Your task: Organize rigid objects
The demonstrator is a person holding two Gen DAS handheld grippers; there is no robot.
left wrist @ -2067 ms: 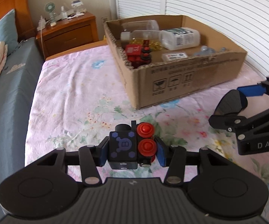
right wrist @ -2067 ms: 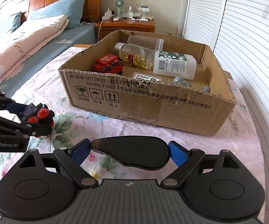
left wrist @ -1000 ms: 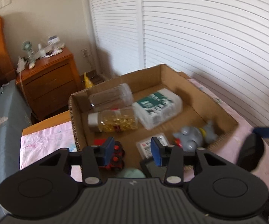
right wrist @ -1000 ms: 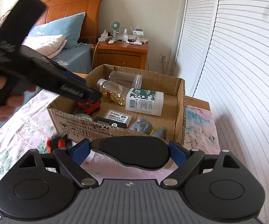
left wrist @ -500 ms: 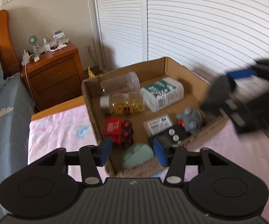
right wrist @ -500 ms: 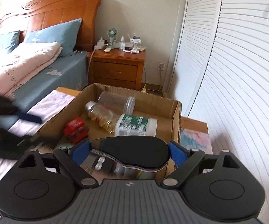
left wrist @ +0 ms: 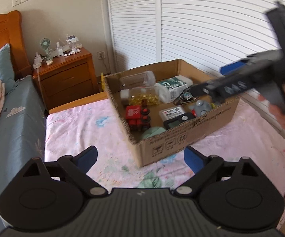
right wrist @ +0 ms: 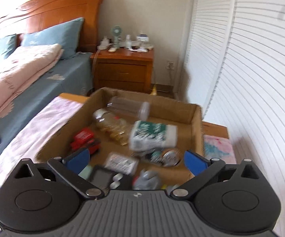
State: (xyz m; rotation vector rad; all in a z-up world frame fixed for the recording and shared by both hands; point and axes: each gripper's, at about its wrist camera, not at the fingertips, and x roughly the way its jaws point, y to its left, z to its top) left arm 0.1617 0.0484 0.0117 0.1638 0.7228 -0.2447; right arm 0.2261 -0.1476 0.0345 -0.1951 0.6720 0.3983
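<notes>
Cardboard box [left wrist: 182, 138] sits on the pink floral bedspread [left wrist: 83, 126] near the foot of the bed, right by the white louvered doors [left wrist: 201, 19], and it's pretty full already. Inside you've got a red toy train [left wrist: 137, 116] along the left wall, a clear bottle of yellow capsules [left wrist: 140, 97] lying on its side behind it, an empty clear jar [left wrist: 137, 79] in the back corner, and a white bottle with a green label [left wrist: 173, 87] next to those. Closer to the front wall there's a small white labelled box [left wrist: 172, 113], a black gadget with a screen [left wrist: 177, 121], a grey toy [left wrist: 200, 106] and a mint green round thing [left wrist: 154, 132]. Left claw [left wrist: 140, 158] hangs back over the bedspread just in front of the box's near corner, spread wide with nothing in it. Right claw [right wrist: 135, 161] is up over the box looking down into it, also wide apart and empty; from the left view it's blurry, with its tips over the right side of the box near something shiny lying there [left wrist: 186, 96]. Wooden nightstand [left wrist: 67, 79] with a little fan [left wrist: 44, 45] stands behind.
</notes>
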